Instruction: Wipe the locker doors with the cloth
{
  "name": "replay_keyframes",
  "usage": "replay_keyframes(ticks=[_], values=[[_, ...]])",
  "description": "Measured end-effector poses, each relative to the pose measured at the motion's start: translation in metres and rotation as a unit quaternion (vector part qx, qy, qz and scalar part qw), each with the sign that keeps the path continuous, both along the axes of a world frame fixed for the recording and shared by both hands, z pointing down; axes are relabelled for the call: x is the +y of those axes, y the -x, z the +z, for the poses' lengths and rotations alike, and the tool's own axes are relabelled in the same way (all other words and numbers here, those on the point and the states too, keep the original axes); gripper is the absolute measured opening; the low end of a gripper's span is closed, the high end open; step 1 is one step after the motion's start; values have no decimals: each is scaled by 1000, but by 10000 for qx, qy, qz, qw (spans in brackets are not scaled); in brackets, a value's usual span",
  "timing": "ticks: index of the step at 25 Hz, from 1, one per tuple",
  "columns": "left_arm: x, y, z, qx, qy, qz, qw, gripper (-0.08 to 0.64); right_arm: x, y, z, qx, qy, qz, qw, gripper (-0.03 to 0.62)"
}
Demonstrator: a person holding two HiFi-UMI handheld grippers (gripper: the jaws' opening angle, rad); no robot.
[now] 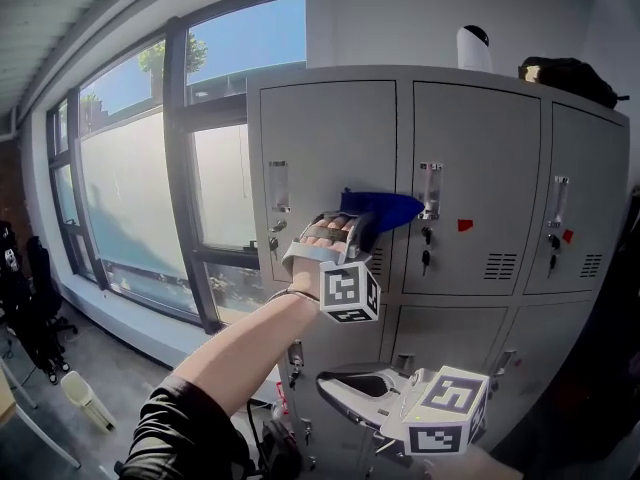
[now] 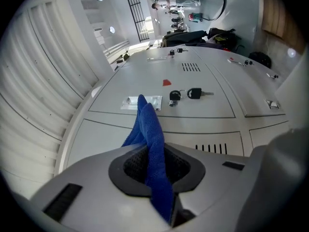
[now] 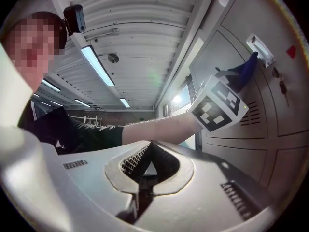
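Bright daylight from the windows (image 1: 150, 188), ceiling strip light (image 3: 99, 64) glowing, fisheye bending at edges, dark corners

1. the lower end of the cloth (image 2: 153, 139) is hidden where the jaws of the left gripper (image 2: 155, 170) clamp it.
2. the label holder (image 2: 153, 101) is partly behind the cloth, and its print is too small to read.
3. the right gripper (image 1: 350, 388) is cut off by the head view's bottom edge.

Nothing readable here tbh. The label holders (image 1: 431, 173) on the locker doors (image 1: 478, 168) are too small and washed out to make out any print. The little red stickers (image 1: 465, 225) show no lettering I can see. The marker cubes (image 1: 349, 292) only carry black-and-white square patterns, not letters or numbers.
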State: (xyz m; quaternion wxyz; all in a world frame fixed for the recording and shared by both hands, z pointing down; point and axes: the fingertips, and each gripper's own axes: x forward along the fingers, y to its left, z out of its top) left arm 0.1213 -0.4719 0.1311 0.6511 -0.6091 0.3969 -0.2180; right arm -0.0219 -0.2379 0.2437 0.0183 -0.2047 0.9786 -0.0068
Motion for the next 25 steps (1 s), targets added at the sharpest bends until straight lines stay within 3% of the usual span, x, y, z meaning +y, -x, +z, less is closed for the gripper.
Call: replay_keyframes(ticks=[6, 13, 17, 20, 25], values=[[12, -9, 6, -438, -263, 46, 9987, 60, -5, -6, 3, -108, 67, 31, 9999, 6], [-9, 86, -28, 319, -163, -531, 9979, 60, -5, 4, 6, -79, 90, -83, 9999, 6], [-34, 133, -25, 580, 142, -935, 9938, 60, -4, 13, 11, -50, 137, -203, 9997, 6], [-39, 129, -11, 497, 322, -856, 9946, 60, -5, 16, 14, -52, 170, -246, 9995, 6], [-30, 90, 12, 329, 394, -532, 9973, 60, -8, 12, 19, -101, 250, -222, 9994, 6]])
